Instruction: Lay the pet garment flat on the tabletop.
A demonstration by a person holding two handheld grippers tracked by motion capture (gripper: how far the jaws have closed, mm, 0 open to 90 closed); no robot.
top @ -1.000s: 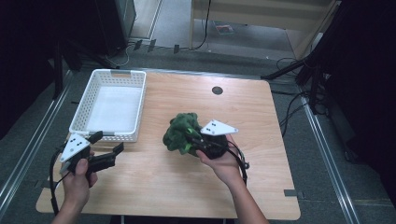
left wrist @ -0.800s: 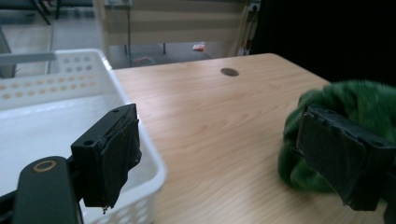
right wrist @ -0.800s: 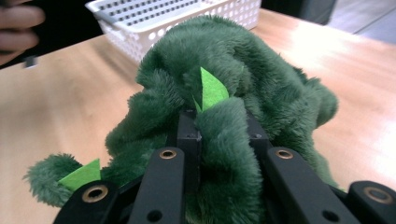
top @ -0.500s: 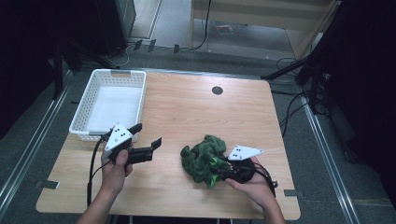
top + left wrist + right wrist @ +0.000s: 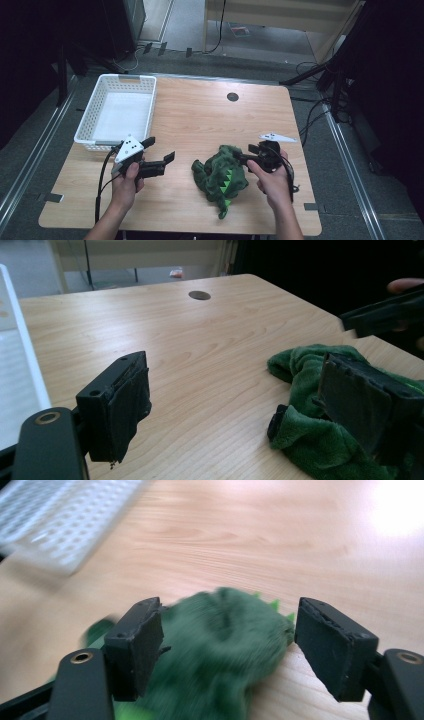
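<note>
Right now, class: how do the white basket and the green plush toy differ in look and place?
The white basket is rigid, latticed and sits at the table's far left; the green plush toy is soft, crumpled and lies near the front. The basket stands apart from both grippers; the toy lies by the right gripper. Both rest on the table.

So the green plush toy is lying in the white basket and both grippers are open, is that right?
Not quite. The toy lies on the table, not in the basket, as the high view shows. Both the left gripper and the right gripper are indeed open.
</note>
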